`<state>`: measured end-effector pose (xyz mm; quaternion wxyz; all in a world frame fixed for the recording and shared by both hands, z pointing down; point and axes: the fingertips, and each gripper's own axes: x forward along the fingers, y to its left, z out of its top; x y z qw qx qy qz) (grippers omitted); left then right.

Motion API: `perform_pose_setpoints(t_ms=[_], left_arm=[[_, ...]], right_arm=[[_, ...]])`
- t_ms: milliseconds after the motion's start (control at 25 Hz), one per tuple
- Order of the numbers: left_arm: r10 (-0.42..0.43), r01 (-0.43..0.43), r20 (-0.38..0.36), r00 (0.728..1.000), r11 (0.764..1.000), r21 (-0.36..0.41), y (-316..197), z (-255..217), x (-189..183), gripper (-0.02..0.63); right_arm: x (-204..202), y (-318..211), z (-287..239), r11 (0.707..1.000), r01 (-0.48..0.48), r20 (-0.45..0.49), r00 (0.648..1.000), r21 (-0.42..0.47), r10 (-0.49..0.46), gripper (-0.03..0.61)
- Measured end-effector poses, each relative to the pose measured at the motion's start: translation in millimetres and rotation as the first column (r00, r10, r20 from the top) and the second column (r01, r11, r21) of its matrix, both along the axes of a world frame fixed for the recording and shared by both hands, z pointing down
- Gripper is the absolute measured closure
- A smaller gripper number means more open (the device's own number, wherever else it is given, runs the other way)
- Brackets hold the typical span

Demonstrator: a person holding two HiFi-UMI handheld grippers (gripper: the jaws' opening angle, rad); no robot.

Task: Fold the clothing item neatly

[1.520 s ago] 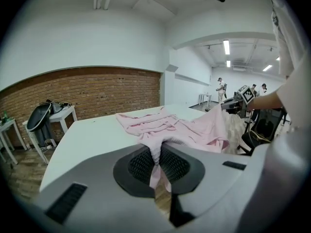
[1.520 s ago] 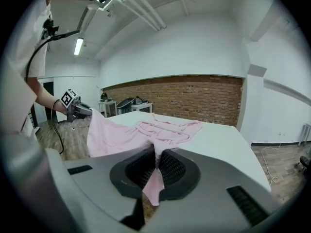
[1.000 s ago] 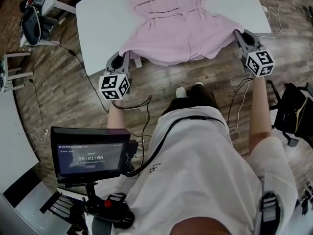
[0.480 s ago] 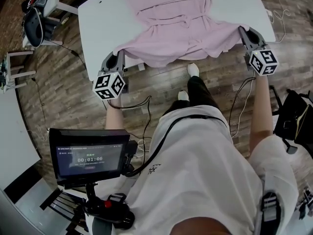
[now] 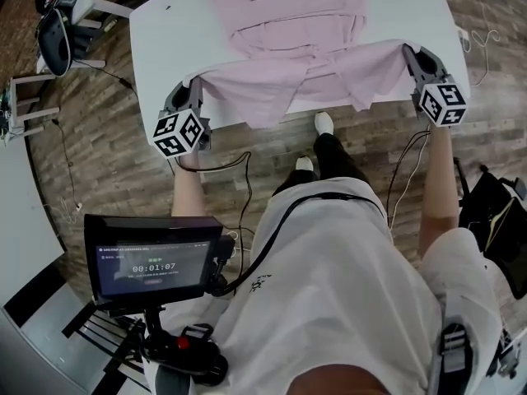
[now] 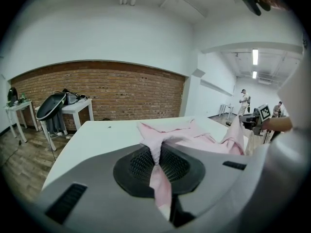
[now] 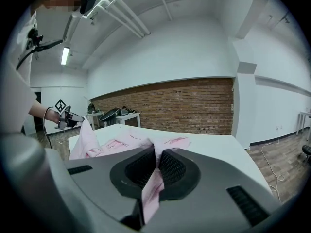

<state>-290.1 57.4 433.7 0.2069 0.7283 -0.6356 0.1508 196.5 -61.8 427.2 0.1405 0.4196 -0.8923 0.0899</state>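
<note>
My pale pink garment (image 5: 284, 23) lies spread on the white table (image 5: 165, 48), creased across its middle. Its near hem is lifted, stretched between corners pinched in my left gripper (image 6: 155, 152) and right gripper (image 7: 155, 159).

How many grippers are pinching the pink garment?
2: the left gripper holds the pink garment by its near-left corner, the right gripper by its near-right corner. None hidden.

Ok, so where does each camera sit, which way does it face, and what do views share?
Head view: on the person's head, looking steeply down at white table and pink garment; torso, left gripper and right gripper show.
Left gripper view: on that gripper, facing across the table toward a brick wall; its jaws clamp the garment.
Right gripper view: likewise; jaws clamp the garment, the person's arm at left.
Shared: both gripper views show garment, table, wall, opposite gripper.
</note>
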Motion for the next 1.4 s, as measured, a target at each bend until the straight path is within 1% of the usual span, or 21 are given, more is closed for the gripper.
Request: perform_pose_setpoints(t_ms=[240,520,680,760,840,880,920,960,1040,1120,1200,1280,1400], left_arm=[[-0.006,0.010,0.043,0.999,0.995,-0.095,-45.2,22.2,-6.4,0.597],[-0.005,0.022,0.092,0.996,0.983,-0.182,-100.6,63.8,-18.5,0.596],[0.000,0.030,0.133,0.991,0.974,-0.223,-108.6,81.9,-20.8,0.595],[0.016,0.025,0.162,0.987,0.968,-0.249,-109.9,90.4,-20.7,0.595],[0.031,0.018,0.174,0.984,0.962,-0.274,-112.1,99.8,-21.1,0.593],[0.035,0.016,0.174,0.984,0.958,-0.285,-113.7,104.3,-21.9,0.574],[0.037,0.015,0.169,0.985,0.955,-0.297,-115.4,108.6,-22.6,0.539],[0.041,0.011,0.161,0.986,0.951,-0.309,-117.0,112.6,-22.6,0.515],[0.049,0.003,0.149,0.988,0.944,-0.331,-119.3,119.0,-21.4,0.491],[0.051,0.004,0.151,0.987,0.939,-0.344,-120.4,122.9,-23.0,0.458],[0.037,0.019,0.153,0.987,0.938,-0.347,-121.1,125.9,-27.3,0.400],[0.025,0.029,0.145,0.989,0.933,-0.359,-120.6,131.6,-31.6,0.362],[0.021,0.042,0.156,0.988,0.920,-0.389,-122.2,144.1,-40.3,0.359]], right_arm=[[-21.8,-48.5,19.4,0.997,0.070,-0.044,0.996,-0.039,-0.072,0.568],[-47.8,-112.0,64.5,0.983,0.147,-0.107,0.982,-0.111,-0.158,0.566],[-52.8,-123.0,82.5,0.971,0.178,-0.133,0.971,-0.160,-0.200,0.566],[-54.3,-125.9,87.0,0.965,0.192,-0.132,0.967,-0.180,-0.217,0.566],[-57.8,-129.7,93.8,0.956,0.211,-0.125,0.963,-0.203,-0.239,0.566],[-59.9,-131.7,98.4,0.951,0.221,-0.121,0.960,-0.216,-0.251,0.565],[-61.5,-133.4,103.1,0.946,0.231,-0.120,0.957,-0.229,-0.263,0.552],[-62.4,-134.3,107.7,0.940,0.240,-0.120,0.954,-0.244,-0.274,0.528],[-63.2,-134.0,115.9,0.926,0.256,-0.120,0.947,-0.277,-0.298,0.489],[-64.6,-132.2,123.9,0.910,0.271,-0.118,0.940,-0.312,-0.321,0.447],[-65.3,-130.3,131.6,0.895,0.278,-0.111,0.936,-0.349,-0.334,0.388],[-65.9,-128.6,138.3,0.884,0.276,-0.105,0.936,-0.378,-0.337,0.370],[-69.3,-129.5,150.3,0.872,0.264,-0.117,0.934,-0.412,-0.338,0.358]])
